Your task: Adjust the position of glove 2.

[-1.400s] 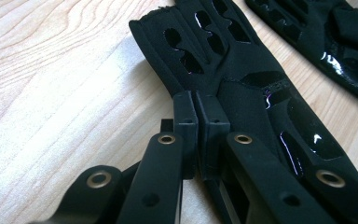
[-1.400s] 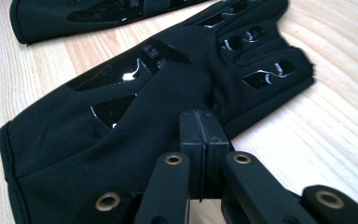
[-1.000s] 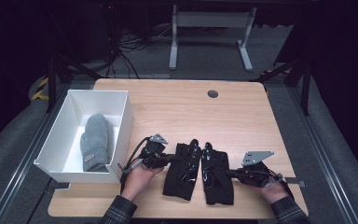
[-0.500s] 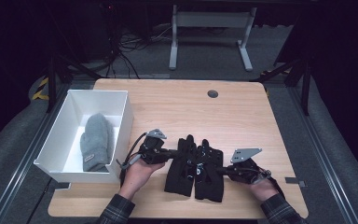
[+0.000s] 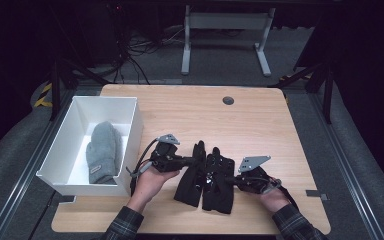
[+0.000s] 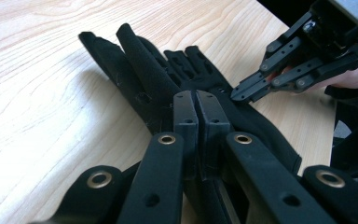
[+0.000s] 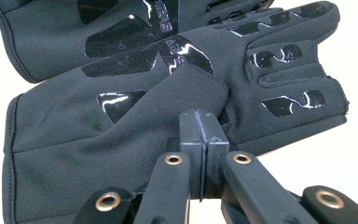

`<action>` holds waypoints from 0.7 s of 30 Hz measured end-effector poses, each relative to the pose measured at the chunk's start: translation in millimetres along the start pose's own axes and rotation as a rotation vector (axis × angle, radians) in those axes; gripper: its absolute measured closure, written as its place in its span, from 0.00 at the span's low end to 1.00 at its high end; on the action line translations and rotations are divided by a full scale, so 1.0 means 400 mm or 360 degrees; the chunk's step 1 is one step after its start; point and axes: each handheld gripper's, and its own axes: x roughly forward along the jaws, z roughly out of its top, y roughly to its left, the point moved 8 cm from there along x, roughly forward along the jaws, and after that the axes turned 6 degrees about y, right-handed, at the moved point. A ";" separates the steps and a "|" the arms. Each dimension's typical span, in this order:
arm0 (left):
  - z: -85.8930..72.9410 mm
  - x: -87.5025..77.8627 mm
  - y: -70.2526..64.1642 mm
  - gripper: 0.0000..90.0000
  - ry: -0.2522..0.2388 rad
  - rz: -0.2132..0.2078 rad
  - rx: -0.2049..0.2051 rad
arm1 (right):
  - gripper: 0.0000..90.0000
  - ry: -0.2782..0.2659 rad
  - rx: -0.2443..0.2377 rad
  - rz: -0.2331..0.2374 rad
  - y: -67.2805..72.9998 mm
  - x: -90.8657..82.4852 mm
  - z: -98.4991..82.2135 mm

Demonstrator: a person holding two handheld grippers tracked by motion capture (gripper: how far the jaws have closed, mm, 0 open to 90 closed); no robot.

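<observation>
Black gloves (image 5: 207, 177) lie side by side near the front edge of the bench (image 5: 260, 125), a little right of the white box (image 5: 130, 107) that holds a grey mitten (image 5: 101, 150). The left gripper (image 5: 192, 161) reaches in from the left, and in the left gripper view its jaws are pressed tight together over the left glove (image 6: 144, 84); I cannot tell if any cloth is caught between them. The right gripper (image 5: 232, 180) comes in from the right, and in the right gripper view its jaws are also pressed together, right at the edge of the right glove (image 7: 177, 107); it may be nipping the thumb flap, but I cannot be sure. If a gripper has only a tiny bit of cloth, the glove could slip out when it is lifted. If both pull at once, the gloves could bunch up or drag each other, because they touch. Compared with a second ago, both grippers have moved in closer to the middle, and the two gloves, which lay a bit apart, are now pushed together.
</observation>
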 end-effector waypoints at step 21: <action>0.031 0.028 -0.012 0.98 0.0003 -0.0040 0.0021 | 1.00 -0.0002 -0.0050 -0.0011 0.020 0.060 0.071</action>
